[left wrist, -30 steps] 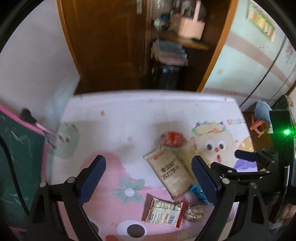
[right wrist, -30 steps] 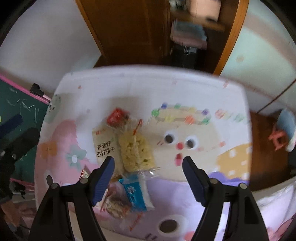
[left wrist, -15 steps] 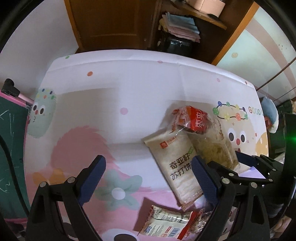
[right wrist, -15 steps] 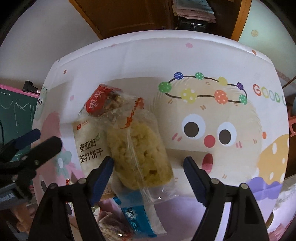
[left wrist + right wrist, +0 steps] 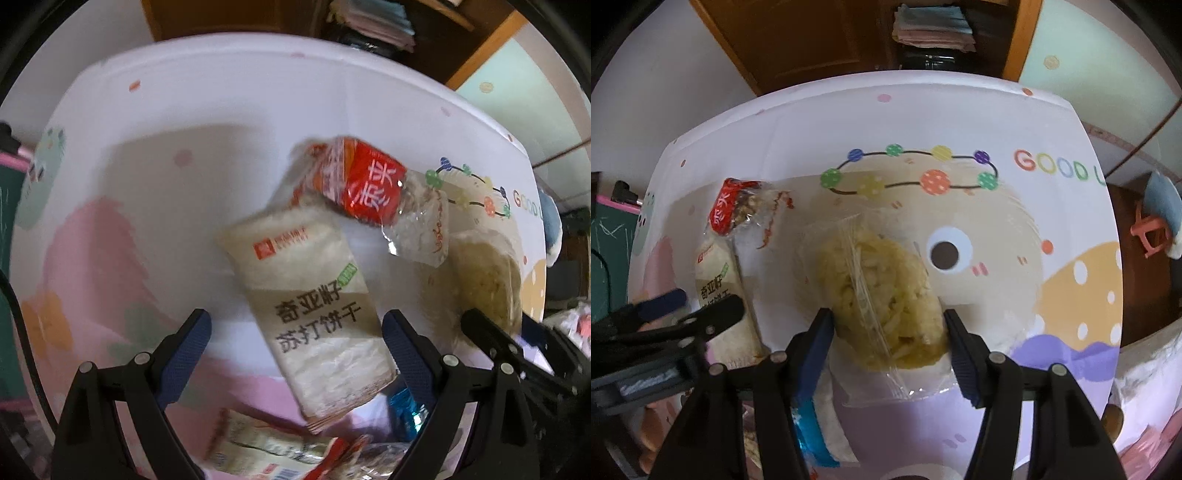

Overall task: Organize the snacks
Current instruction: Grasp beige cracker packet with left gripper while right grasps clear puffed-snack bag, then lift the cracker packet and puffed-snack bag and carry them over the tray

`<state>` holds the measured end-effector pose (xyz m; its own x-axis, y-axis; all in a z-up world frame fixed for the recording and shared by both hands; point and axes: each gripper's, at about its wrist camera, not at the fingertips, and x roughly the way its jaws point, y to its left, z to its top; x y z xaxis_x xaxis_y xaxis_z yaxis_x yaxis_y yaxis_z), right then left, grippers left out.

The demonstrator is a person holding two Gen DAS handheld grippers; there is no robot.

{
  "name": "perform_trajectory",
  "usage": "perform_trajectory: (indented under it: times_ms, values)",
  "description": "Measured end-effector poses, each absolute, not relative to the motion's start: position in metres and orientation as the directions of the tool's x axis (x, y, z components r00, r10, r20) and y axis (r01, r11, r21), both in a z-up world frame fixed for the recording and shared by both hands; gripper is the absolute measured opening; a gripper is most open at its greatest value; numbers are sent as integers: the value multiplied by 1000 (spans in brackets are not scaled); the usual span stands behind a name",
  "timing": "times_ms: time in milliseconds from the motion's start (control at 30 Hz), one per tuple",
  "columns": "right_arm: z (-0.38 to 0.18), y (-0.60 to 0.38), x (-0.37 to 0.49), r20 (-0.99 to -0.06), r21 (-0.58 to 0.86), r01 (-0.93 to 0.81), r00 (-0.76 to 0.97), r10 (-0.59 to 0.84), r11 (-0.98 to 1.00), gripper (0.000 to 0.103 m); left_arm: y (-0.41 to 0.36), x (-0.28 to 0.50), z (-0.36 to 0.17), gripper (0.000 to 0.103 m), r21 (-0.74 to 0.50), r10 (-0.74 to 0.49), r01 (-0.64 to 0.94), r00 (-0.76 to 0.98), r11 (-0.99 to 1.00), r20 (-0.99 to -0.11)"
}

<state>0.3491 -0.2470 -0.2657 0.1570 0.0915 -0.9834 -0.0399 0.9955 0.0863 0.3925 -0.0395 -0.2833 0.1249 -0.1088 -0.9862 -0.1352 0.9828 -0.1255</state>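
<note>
A beige cracker pack (image 5: 306, 306) with dark lettering lies on the cartoon table cover (image 5: 155, 177). My left gripper (image 5: 295, 347) hangs just over its near half, open wide, a pad on each side. To the right, a yellow crispy cake in a clear wrapper (image 5: 882, 295) lies between the jaws of my right gripper (image 5: 888, 339), which are closing; its blue pads (image 5: 820, 339) stand at the wrapper's sides. A red snack pack (image 5: 365, 192) rests at the cracker pack's far end. The left gripper (image 5: 687, 310) also shows at the left of the right wrist view.
A blue pack (image 5: 809, 424) and a barcode-printed pack (image 5: 266, 450) lie at the near table edge. A green chalkboard (image 5: 609, 240) stands left of the table. Behind are a wooden door (image 5: 798, 40) and folded cloths (image 5: 931, 26). A pink stool (image 5: 1148, 229) stands at the right.
Both grippers have sunk toward the table. The left one came over the cracker pack. The right one's jaws have narrowed around the yellow cake pack.
</note>
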Motion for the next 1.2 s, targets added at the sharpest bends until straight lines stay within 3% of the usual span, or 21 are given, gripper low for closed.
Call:
perform_trajectory:
  times_ms: [67, 133, 233, 400, 467, 800, 1200]
  values:
    - [-265, -249, 347, -983, 91, -33, 154, 95, 995, 59, -45, 393, -284, 91, -109, -92, -136, 124, 985, -988]
    - [-263, -250, 344, -983, 99, -26, 154, 102, 995, 58, -50, 391, -281, 83, -97, -80, -127, 135, 987, -988]
    - [-261, -252, 343, -983, 102, -22, 151, 104, 995, 57, -56, 389, -275, 59, -78, -60, -111, 151, 991, -987]
    - [-258, -250, 343, -981, 111, -21, 158, 113, 994, 53, -52, 382, -270, 55, -111, -90, -125, 166, 986, -982]
    - [-253, -251, 346, -978, 129, -18, 161, 130, 992, 45, -50, 378, -267, 54, -119, -96, -126, 174, 985, -980]
    - [-218, -245, 328, -970, 135, -25, 199, 137, 991, 41, -36, 353, -189, 54, -163, -129, -90, 304, 983, -944]
    - [-82, -240, 253, -899, 213, -97, 371, 234, 972, 41, -21, 267, -63, 54, -149, -151, 40, 439, 988, -886]
